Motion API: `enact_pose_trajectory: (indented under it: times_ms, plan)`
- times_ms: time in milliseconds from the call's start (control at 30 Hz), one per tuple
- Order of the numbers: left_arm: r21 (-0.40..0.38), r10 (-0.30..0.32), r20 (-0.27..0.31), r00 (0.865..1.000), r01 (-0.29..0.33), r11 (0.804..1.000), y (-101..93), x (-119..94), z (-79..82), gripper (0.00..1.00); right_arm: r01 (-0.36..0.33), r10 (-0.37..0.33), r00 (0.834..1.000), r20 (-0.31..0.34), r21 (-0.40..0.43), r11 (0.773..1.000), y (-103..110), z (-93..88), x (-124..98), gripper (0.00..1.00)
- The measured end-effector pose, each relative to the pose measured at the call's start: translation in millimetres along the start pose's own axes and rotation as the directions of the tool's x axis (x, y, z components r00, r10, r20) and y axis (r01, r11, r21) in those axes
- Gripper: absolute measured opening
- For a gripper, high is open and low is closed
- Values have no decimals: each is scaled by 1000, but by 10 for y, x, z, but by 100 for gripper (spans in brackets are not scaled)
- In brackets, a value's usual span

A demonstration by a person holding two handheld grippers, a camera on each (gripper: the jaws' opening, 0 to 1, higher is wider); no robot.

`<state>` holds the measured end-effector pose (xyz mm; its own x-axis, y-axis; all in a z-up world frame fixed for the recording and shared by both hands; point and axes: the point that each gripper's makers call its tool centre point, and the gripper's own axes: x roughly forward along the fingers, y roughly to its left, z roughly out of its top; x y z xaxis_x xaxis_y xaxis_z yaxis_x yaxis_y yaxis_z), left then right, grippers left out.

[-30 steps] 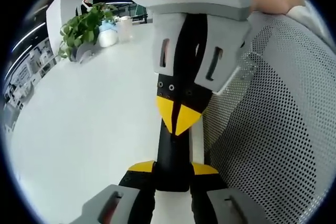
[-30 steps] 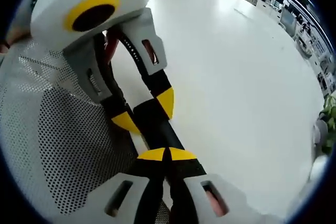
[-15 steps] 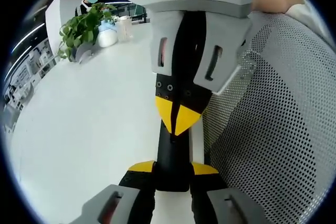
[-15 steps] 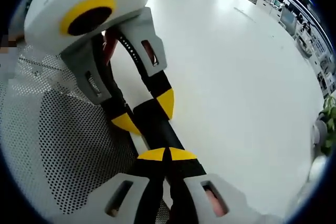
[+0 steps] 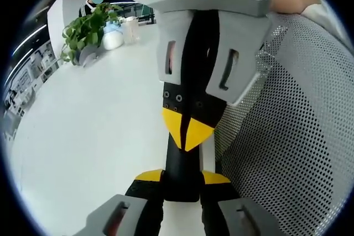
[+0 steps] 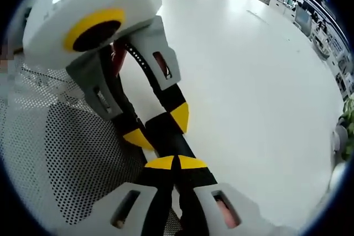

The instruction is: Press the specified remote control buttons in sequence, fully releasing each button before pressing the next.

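Closer now comes the right hand-held gripper [image 5: 188, 134] in the left gripper view, its yellow tips closed together and sitting a touch lower on the black remote control [image 5: 181, 169] than half a second ago. The left hand-held gripper [image 5: 181, 178] clamps the near end of that remote, jaws on either side of its body. Over in the right gripper view the left hand-held gripper [image 6: 157, 128] looms larger too, its yellow tips straddling the remote control [image 6: 171, 139], while the right hand-held gripper [image 6: 176, 163] shows its tips pressed shut, touching the remote's dark top. The remote lies at the edge of a broad white desk [image 6: 254, 81], right beside a grey perforated mesh surface [image 5: 293, 147]. At the far end of the desk stand a leafy potted plant [image 5: 88, 29] and a couple of white containers [image 5: 113, 38]. Beyond, an open office with shelving [image 6: 321, 31].
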<state>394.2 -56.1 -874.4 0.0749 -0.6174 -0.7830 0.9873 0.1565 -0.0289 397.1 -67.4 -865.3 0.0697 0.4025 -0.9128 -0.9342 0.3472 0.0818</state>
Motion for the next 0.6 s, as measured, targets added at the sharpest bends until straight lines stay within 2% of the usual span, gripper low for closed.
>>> enact_pose_trajectory:
  times_ms: [167,333,600]
  plan:
    - [0,0,1,1000,0,1000,2,0,-1,24,6,-7,1000,-7,-16,1000,10,-7,10,0]
    - [1,-1,0,1000,1,1000,2,-3,0,24,-13,12,1000,13,45,999,-6,-8,9,0]
    - [12,-1,-2,1000,1,1000,-1,-2,-3,24,-18,17,1000,23,59,998,5,-5,14,0]
